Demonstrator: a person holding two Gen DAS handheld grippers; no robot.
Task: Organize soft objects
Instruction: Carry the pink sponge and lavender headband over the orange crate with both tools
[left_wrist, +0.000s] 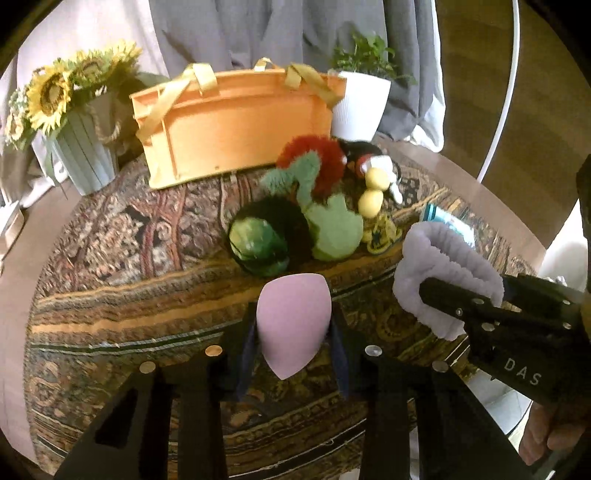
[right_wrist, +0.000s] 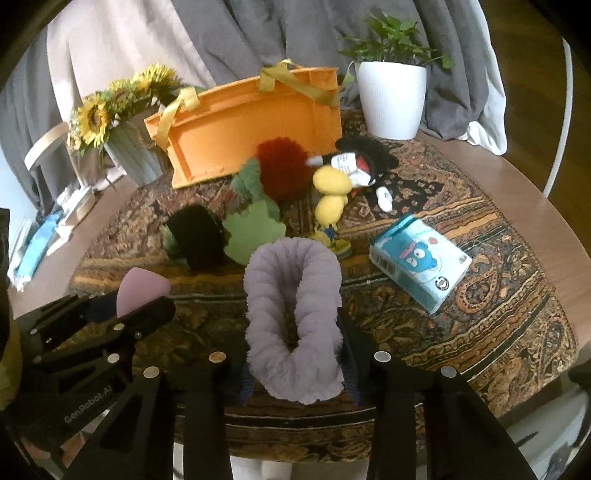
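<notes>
Left gripper (left_wrist: 293, 332) clamps pink teardrop foam sponge (left_wrist: 291, 325), right gripper (right_wrist: 295, 343) clamps lilac fluffy fabric band (right_wrist: 293, 321), both near side of orange plastic basket (right_wrist: 255, 122); lift clear, drop inside.

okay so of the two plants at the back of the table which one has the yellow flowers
The sunflowers, standing in the ribbed grey-blue pot left of the orange bin. The other plant, in the white pot on the bin's right, shows only green leaves.
</notes>
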